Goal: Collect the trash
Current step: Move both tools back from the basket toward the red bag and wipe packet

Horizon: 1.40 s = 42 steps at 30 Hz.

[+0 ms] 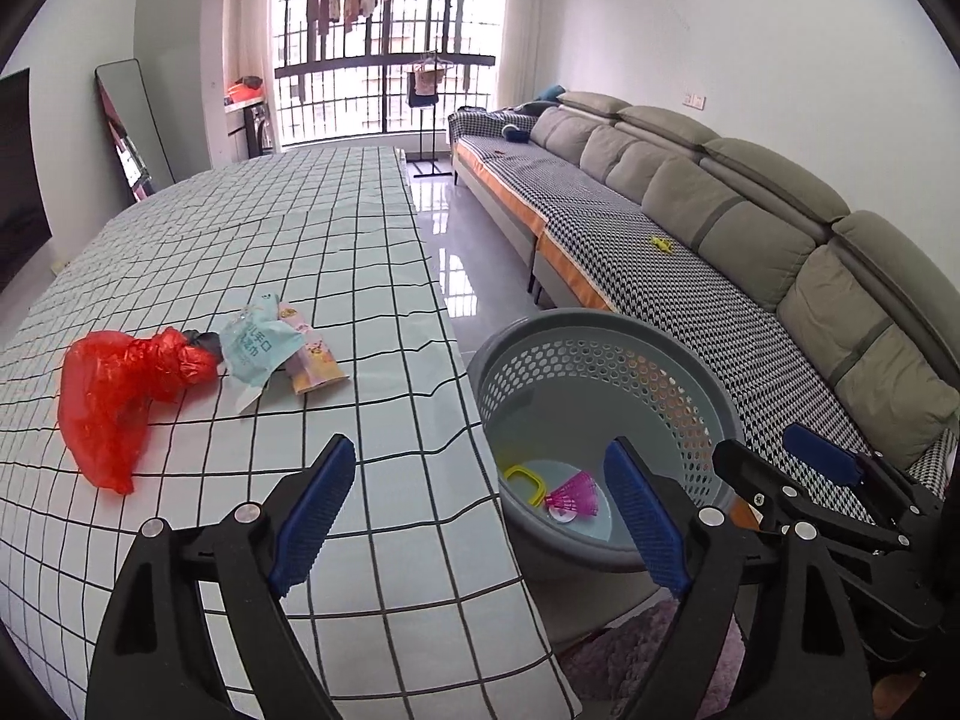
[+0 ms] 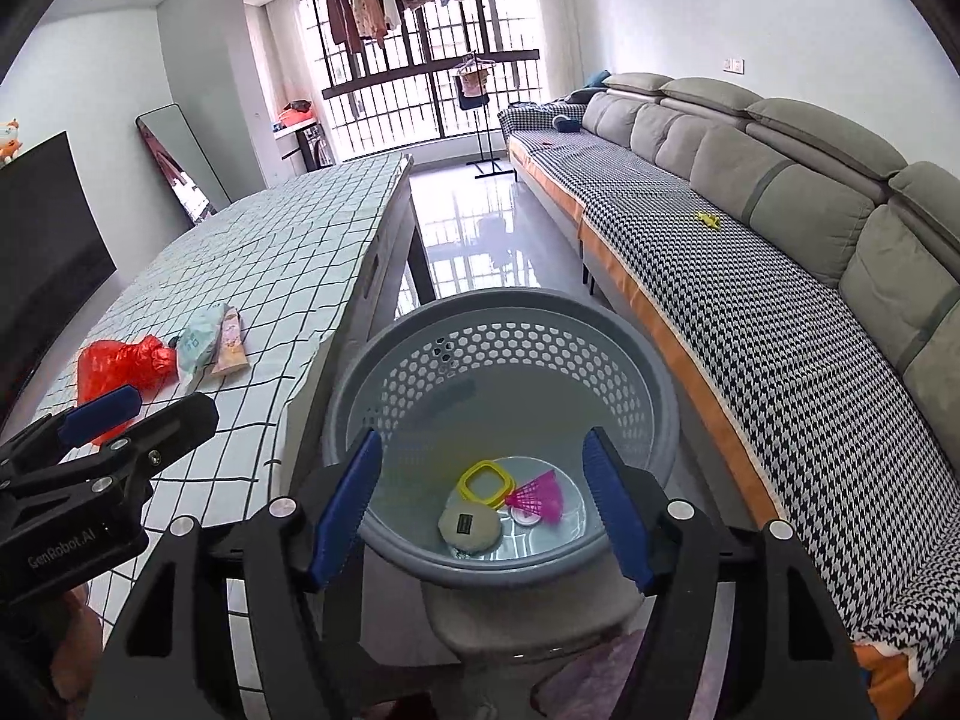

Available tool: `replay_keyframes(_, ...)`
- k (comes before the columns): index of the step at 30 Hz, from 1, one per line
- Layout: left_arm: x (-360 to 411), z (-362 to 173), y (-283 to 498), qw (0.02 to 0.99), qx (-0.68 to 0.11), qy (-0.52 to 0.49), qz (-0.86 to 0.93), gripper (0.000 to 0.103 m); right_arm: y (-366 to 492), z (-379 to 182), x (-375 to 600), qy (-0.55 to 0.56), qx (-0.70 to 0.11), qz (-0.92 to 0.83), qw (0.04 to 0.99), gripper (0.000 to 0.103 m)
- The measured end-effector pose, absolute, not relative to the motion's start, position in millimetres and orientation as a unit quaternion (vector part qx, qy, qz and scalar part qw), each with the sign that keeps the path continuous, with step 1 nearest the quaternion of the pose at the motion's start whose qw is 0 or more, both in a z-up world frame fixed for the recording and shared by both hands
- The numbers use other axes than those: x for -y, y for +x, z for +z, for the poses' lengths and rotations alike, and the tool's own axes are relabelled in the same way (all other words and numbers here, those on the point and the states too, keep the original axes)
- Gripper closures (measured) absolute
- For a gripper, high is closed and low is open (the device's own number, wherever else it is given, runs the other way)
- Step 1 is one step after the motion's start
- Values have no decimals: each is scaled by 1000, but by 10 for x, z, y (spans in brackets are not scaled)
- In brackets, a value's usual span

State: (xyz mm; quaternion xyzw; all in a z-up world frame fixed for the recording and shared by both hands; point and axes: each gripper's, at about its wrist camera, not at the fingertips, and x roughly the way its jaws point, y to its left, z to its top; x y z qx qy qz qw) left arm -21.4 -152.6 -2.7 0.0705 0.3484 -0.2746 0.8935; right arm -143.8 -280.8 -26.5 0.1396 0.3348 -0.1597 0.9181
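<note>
On the checked tablecloth (image 1: 336, 252) lie a crumpled red plastic bag (image 1: 120, 396) (image 2: 120, 366), a light-blue wipes packet (image 1: 255, 345) (image 2: 198, 345) and a pink snack wrapper (image 1: 312, 360) (image 2: 231, 342). A grey perforated basket (image 1: 600, 324) (image 2: 510, 306) stands off the table's right edge. It holds a yellow square ring (image 2: 486, 483), a pink shuttlecock (image 2: 537, 501) and a beige round pad (image 2: 471, 528). My left gripper (image 1: 480, 450) (image 2: 168, 405) is open and empty over the table's edge, nearer me than the trash. My right gripper (image 2: 483, 438) (image 1: 765, 444) hangs open and empty above the basket.
A long grey sofa (image 1: 750, 204) with a houndstooth cover runs along the right wall, a small yellow item (image 1: 660, 245) on its seat. Glossy floor (image 2: 474, 228) lies between table and sofa. A mirror (image 1: 129, 132) leans at the back left, beside a dark screen (image 2: 48, 252).
</note>
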Motion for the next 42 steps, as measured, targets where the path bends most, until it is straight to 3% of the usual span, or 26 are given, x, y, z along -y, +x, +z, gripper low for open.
replay_keyframes(42,-143,-255,303,919,-374,-1,-121,15,-627,-403,1614,70,-375,-35,923,35)
